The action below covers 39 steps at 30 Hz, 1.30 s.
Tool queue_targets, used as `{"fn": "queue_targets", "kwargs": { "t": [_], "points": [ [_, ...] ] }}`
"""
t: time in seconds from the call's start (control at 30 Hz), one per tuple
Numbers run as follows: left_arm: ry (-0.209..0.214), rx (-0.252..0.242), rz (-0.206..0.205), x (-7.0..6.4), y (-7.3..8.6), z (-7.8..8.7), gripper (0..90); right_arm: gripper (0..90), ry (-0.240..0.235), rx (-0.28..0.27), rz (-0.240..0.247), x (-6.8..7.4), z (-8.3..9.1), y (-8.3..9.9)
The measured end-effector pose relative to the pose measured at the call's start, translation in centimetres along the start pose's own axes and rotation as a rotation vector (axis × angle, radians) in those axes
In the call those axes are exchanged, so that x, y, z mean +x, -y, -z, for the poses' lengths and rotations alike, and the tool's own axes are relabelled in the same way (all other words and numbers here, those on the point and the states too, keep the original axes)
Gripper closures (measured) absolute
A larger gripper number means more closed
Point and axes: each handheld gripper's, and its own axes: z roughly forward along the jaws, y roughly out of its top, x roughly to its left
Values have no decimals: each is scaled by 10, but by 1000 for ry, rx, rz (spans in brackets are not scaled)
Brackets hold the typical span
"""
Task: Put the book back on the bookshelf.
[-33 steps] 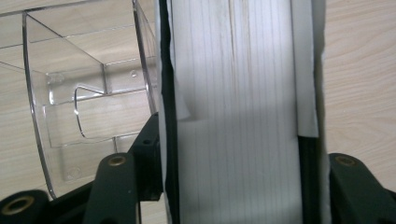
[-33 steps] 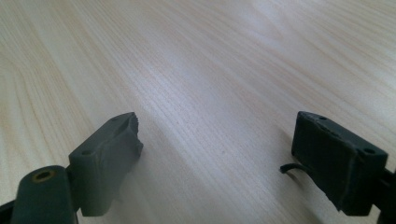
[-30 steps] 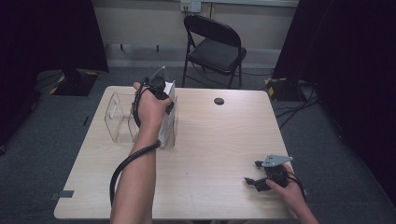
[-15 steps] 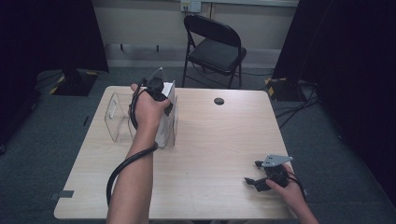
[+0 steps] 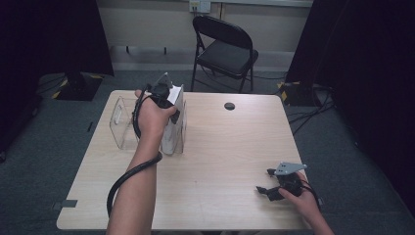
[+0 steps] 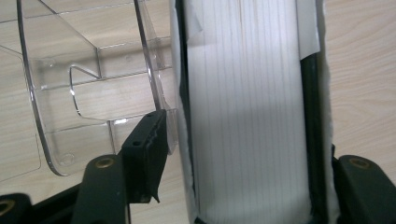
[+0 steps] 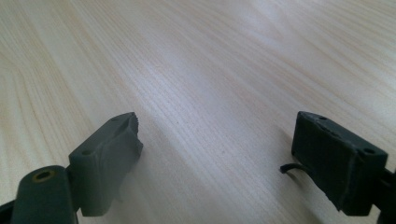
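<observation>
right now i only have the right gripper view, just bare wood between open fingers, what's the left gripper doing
observer: The left gripper is at the far left of the light wooden table, its fingers on either side of an upright thick book with white pages and a black cover.
operator: anything beside that book
observer: A clear plastic file holder stands right at its left side, and it looks empty.
operator: anything near my gripper
observer: Nothing close. A small black round disc lies near the table's far edge, well away from the right gripper.
</observation>
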Motion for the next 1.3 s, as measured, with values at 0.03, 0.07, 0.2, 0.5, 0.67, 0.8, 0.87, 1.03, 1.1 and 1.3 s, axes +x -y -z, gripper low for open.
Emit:
{"fn": "queue_targets", "kwargs": {
  "t": [0.03, 0.07, 0.2, 0.5, 0.67, 0.8, 0.87, 1.03, 1.1, 1.3],
  "points": [
    [3, 1, 4, 0, 0, 0, 381, 140, 0, 0, -1, 0, 0, 0],
    [2, 3, 4, 0, 1, 0, 378, 140, 0, 0, -1, 0, 0, 0],
    [-3, 3, -10, 1, 4, 1, 363, 140, 0, 0, -1, 0, 0, 0],
    [14, 3, -10, 5, 10, 2, 345, 140, 0, 0, -1, 0, 0, 0],
    [19, 4, -18, 5, 13, 3, 342, 140, 0, 0, -1, 0, 0, 0],
    [19, 9, -14, 5, 17, 3, 330, 140, 0, -1, 0, 0, 0, 0],
    [30, 4, -4, 6, 20, 3, 326, 140, 0, 0, -1, 0, 0, 0],
    [32, 2, -26, 10, 24, 4, 325, 140, 0, 0, -1, 0, 0, 0],
    [33, 7, -28, 10, 26, 4, 326, 140, 0, 0, 0, 0, 0, 0],
    [53, 9, -44, 12, 33, 5, 307, 140, 0, 0, -2, 0, 0, 0]
  ]
}}
